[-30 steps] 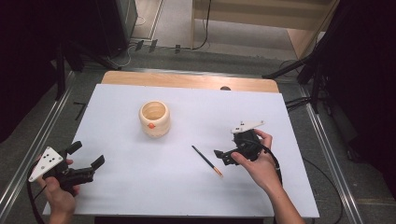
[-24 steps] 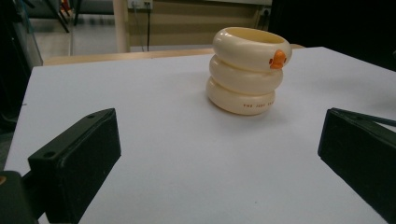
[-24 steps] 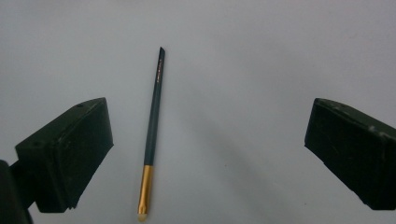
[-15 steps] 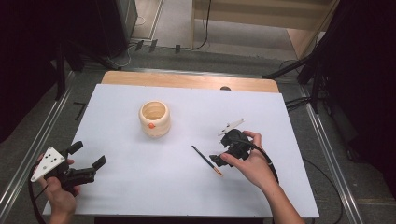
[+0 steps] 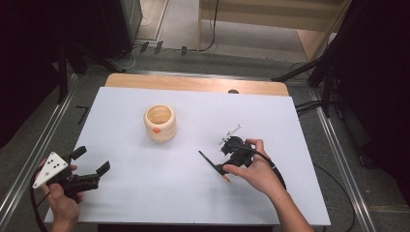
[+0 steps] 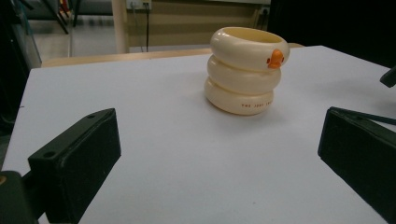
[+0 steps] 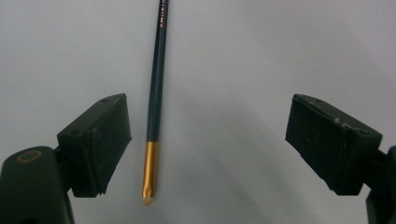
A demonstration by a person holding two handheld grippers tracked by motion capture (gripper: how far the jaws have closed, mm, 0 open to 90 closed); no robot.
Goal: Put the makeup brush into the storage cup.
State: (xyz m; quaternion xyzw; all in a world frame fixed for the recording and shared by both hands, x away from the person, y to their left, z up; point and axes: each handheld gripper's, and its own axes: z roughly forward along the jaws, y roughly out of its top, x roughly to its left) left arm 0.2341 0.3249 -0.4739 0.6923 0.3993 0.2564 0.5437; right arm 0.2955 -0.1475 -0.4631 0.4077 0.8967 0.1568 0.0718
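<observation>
Dark brush (image 7: 158, 74) — gold ferrule; lying flat

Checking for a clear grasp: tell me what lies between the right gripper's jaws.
The brush lies between the open jaws of the right gripper, close to one jaw, on bare white table, in the right gripper view.

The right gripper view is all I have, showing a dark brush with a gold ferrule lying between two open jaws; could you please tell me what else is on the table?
Observer: In the high view, a cream ringed pot stands upright on the white table, apart from the brush and toward the table's far left.
Operator: Thank you. Where is the other gripper?
Observer: The left gripper is held at the near left corner, its jaws open and holding nothing.
Operator: Is it aimed at anything?
Observer: In the left gripper view its jaws frame the pot, which has a small orange knob on its top ring.
</observation>
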